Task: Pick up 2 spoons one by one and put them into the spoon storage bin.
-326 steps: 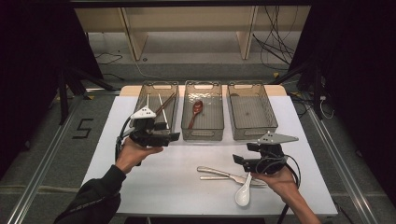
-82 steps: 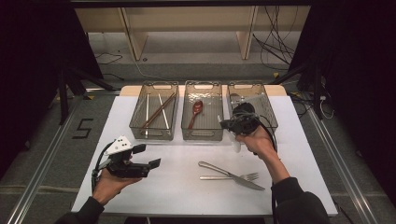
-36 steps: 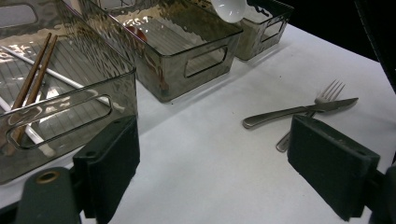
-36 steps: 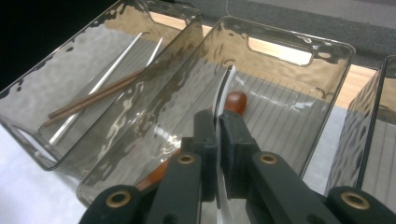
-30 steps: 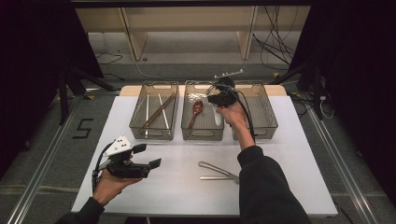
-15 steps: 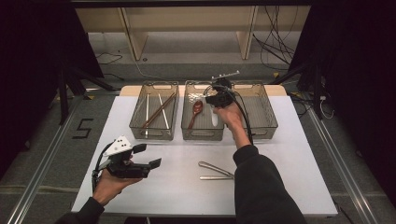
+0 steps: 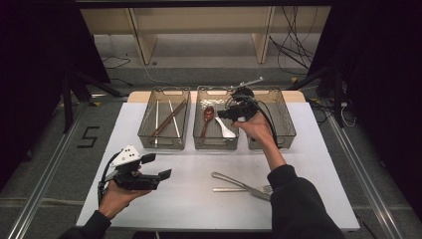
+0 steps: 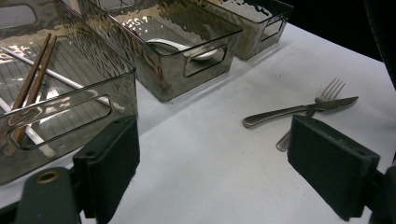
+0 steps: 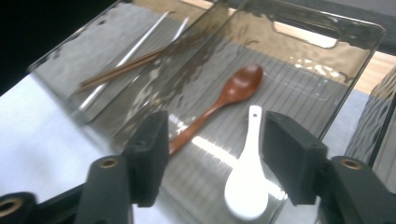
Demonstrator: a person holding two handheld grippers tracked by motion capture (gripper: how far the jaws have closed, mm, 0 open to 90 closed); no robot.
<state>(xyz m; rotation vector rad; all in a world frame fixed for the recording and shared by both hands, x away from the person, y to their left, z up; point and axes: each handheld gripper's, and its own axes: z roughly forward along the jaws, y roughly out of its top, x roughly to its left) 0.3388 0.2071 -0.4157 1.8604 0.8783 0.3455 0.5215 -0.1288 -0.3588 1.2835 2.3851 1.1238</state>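
Note:
A white ceramic spoon (image 9: 247,182) lies on the floor of the middle clear bin (image 9: 327,25), beside a brown wooden spoon (image 9: 219,100). My right gripper (image 9: 217,140) hovers open just above the white spoon (image 7: 225,128), touching nothing. In the high view, this right gripper (image 7: 226,112) sits over the middle bin (image 7: 215,145). My left gripper (image 7: 158,166) is held open and empty over the table's front left. A steel knife (image 8: 294,111) and fork (image 8: 327,91) lie crossed on the white table (image 7: 194,199), ahead of the left gripper (image 8: 219,168).
The left bin (image 7: 164,119) holds brown chopsticks (image 7: 169,117) and pale sticks. To the right, another bin (image 7: 278,124) stands behind my right hand. All three bins line the table's far side. The knife (image 7: 234,180) and fork (image 7: 249,189) lie front right.
My right gripper carried the white spoon from the table's front to the middle bin and let it go; it now lies by the brown spoon. The left gripper drew back to the front left.

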